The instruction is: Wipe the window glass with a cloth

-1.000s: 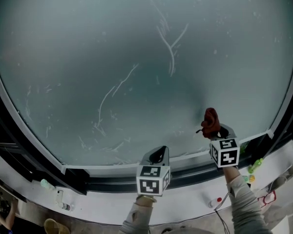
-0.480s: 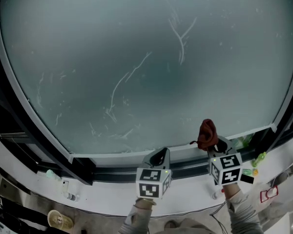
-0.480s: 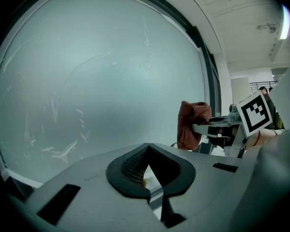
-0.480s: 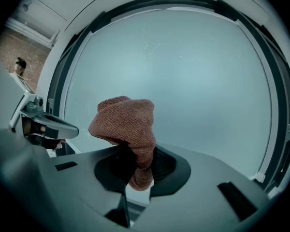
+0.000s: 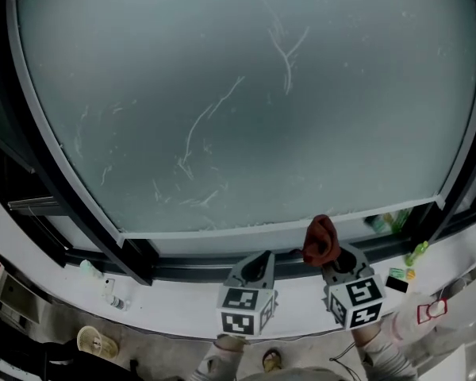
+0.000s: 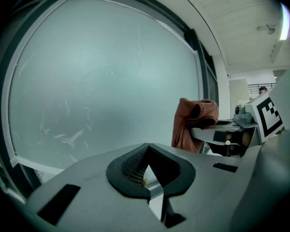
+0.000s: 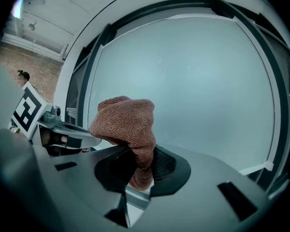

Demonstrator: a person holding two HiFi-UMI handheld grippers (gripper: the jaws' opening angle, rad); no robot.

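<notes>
The frosted window glass (image 5: 246, 109) fills the head view, with thin smear marks (image 5: 202, 125) across its middle. A rust-red cloth (image 5: 320, 240) is bunched in my right gripper (image 5: 333, 260), which is shut on it just below the glass's lower edge. In the right gripper view the cloth (image 7: 128, 124) stands up out of the jaws of that gripper (image 7: 140, 170), clear of the glass (image 7: 198, 81). My left gripper (image 5: 258, 267) hangs beside it on the left, shut and empty (image 6: 147, 170). From the left gripper view the cloth (image 6: 193, 122) shows at the right.
A dark window frame (image 5: 135, 260) runs under the glass, above a white sill (image 5: 166, 308). Small green items (image 5: 416, 252) lie on the sill at the right and a small bottle (image 5: 91, 268) at the left. A tan shoe-like thing (image 5: 95, 341) lies on the floor.
Both grippers have dropped down and back from the pane. The cloth has come off the lower glass and now sits below its edge, further left.
</notes>
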